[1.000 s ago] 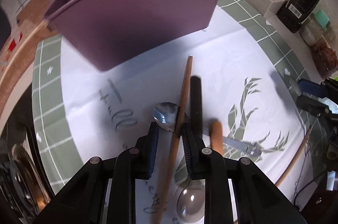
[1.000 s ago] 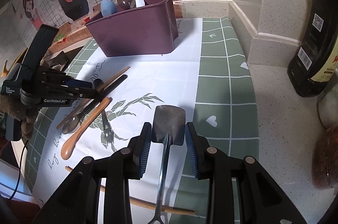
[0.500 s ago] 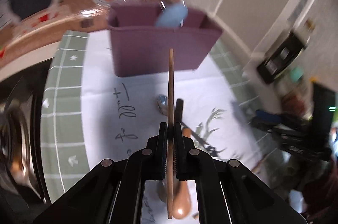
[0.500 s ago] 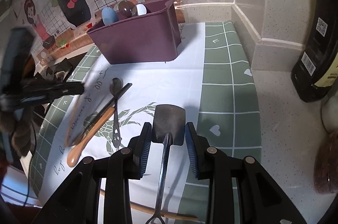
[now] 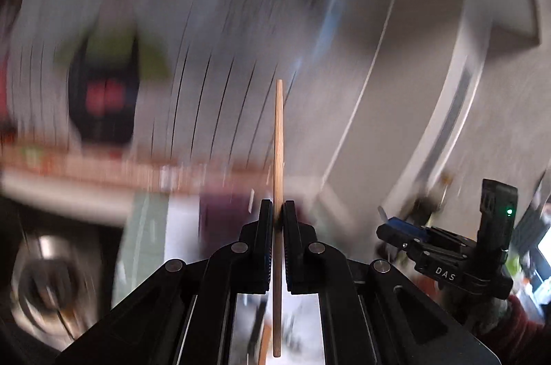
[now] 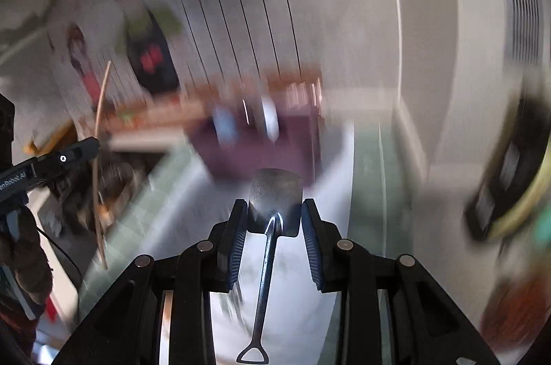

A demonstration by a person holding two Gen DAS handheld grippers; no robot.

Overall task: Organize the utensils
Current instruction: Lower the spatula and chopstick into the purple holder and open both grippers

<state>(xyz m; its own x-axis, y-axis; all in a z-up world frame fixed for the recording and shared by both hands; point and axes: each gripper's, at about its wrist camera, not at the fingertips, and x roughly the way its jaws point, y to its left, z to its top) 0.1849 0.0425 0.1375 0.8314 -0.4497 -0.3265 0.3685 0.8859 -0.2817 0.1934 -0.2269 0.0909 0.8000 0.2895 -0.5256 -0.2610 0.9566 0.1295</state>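
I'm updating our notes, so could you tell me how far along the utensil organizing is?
Partly done: some utensils already stand in the purple holder. In hand: the left claw is shut on a wooden chopstick, and the right claw grips a small metal spatula. Both remain to be placed; blur hides anything else.

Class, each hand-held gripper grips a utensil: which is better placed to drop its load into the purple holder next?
Probably right: its hand-held gripper holds the metal spatula directly facing the purple holder. The left, gripping the wooden chopstick, points mostly at the wall.
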